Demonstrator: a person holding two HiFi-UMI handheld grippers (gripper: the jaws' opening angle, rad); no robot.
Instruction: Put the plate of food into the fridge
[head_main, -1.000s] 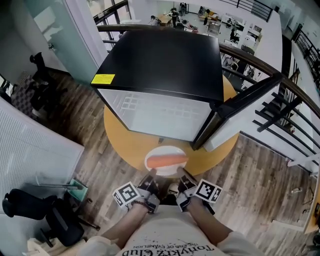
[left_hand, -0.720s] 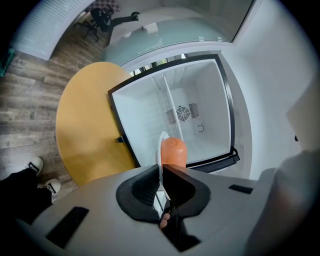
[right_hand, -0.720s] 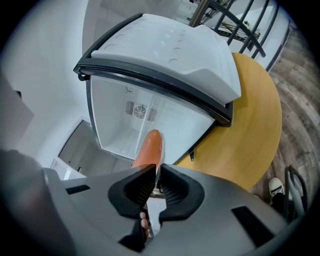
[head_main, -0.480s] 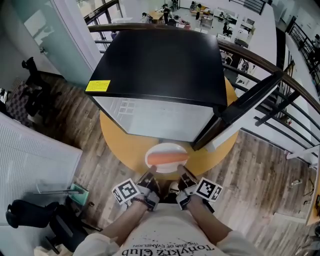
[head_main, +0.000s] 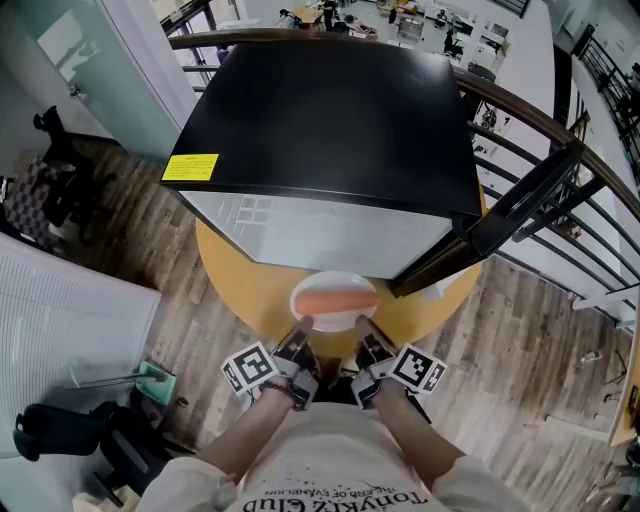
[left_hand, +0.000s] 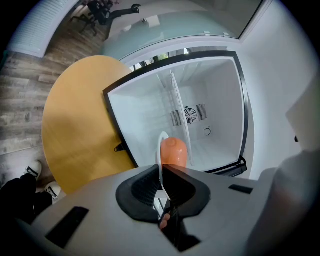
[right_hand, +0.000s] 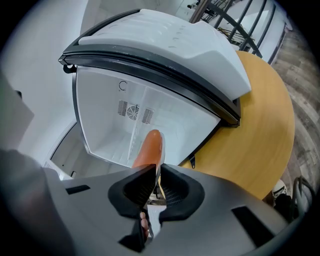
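Observation:
A white plate carrying an orange sausage-like food hangs over the round yellow table, just in front of the open black-topped fridge. My left gripper is shut on the plate's near-left rim and my right gripper on its near-right rim. In the left gripper view the plate edge and the food stand between the jaws of the left gripper, facing the white fridge interior. In the right gripper view the right gripper pinches the plate rim beside the food.
The fridge door stands open to the right, also in the right gripper view. A wire shelf divides the interior. A dark railing curves behind and right. An office chair and a green item are on the floor at the left.
The plate and both grippers have moved forward, nearer the fridge opening. The grip on the plate is unchanged.

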